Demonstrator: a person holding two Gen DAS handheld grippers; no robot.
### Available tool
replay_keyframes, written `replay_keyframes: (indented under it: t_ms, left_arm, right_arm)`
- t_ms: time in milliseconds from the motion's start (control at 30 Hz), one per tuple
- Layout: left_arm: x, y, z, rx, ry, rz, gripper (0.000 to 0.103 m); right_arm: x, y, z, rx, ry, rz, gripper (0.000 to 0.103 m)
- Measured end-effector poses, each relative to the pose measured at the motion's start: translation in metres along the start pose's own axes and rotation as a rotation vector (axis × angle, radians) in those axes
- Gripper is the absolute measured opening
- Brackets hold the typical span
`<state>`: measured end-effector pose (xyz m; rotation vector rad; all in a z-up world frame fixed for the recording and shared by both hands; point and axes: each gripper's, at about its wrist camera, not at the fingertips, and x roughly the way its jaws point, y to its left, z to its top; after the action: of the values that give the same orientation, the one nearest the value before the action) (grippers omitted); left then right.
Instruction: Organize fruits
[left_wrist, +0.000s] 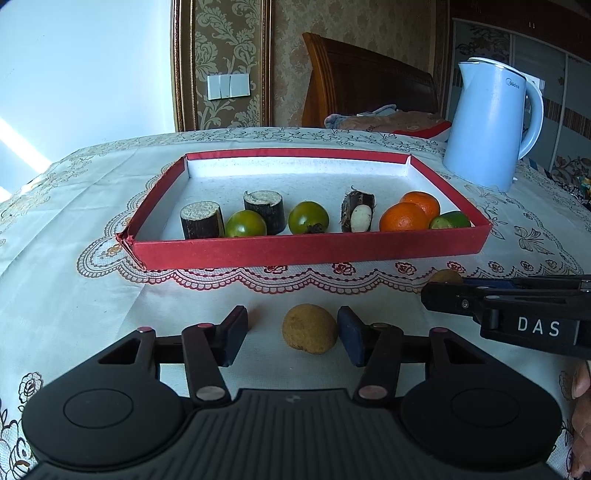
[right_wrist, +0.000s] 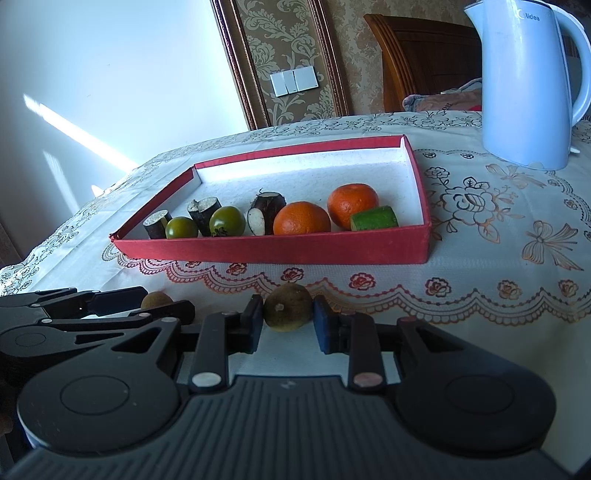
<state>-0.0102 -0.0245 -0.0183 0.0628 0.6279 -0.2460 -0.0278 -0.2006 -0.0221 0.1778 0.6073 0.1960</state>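
Right gripper (right_wrist: 288, 325) sits low on the white lace-patterned tablecloth (right_wrist: 480, 280), its blue-padded fingers (right_wrist: 322, 326) closed against a small round brown-green fruit (right_wrist: 287, 305). To its left, the other black gripper (right_wrist: 159, 308) — a second small brown fruit (right_wrist: 157, 299) between its fingers. Beyond, a shallow red cardboard tray (right_wrist: 273, 251) holds dark sugarcane stubs (right_wrist: 203, 212), two green tomatoes (right_wrist: 226, 220), two oranges (right_wrist: 302, 218) and a green cylindrical piece (right_wrist: 373, 218). Pale blue electric kettle (right_wrist: 524, 85) stands far right.
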Motion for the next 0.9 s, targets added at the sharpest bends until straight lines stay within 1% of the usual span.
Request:
replay_keyframes:
  t_ms: [33,67,133,200,333,367,567,900]
  left_arm:
    - [-0.0005,0.0007,-0.0001,-0.004,-0.002,-0.004,0.049]
    - [-0.0010,0.0011,-0.0003,-0.005,-0.004,-0.011,0.044]
    - [-0.0011,0.0005,-0.0003,-0.002,-0.005,-0.010,0.041]
    - [-0.0013,0.0006,-0.0002,-0.002,-0.006,-0.013,0.035]
    - [-0.0007,0.0021,-0.0005,-0.011,-0.009,-0.020,0.032]
    - [-0.0011,0.0017,-0.0007,-0.011,-0.010,-0.022,0.030]
    - [-0.0024,0.0029,-0.0006,-0.020,-0.018,-0.019,0.029]
    - [-0.0068,0.0020,0.0049,-0.037,-0.060,-0.011,0.029]
  right_arm:
    - [0.0001,-0.0001,0.0000,0.000,0.000,0.000,0.028]
    - [0.0000,-0.0001,0.0000,0.000,0.000,0.000,0.028]
    - [0.0002,0.0002,-0.0001,0.000,0.000,0.000,0.028]
    - [0.0002,0.0000,0.0000,0.000,0.000,0.000,0.028]
    - [0.0002,-0.0001,0.0000,0.001,0.000,0.001,0.028]
    - [0.0003,0.0000,0.0000,0.001,0.000,0.000,0.028]
    - [0.0001,-0.0001,0.0000,0.001,0.000,0.001,0.028]
    - [-0.0025,0.0013,0.0004,-0.002,-0.014,0.008,0.028]
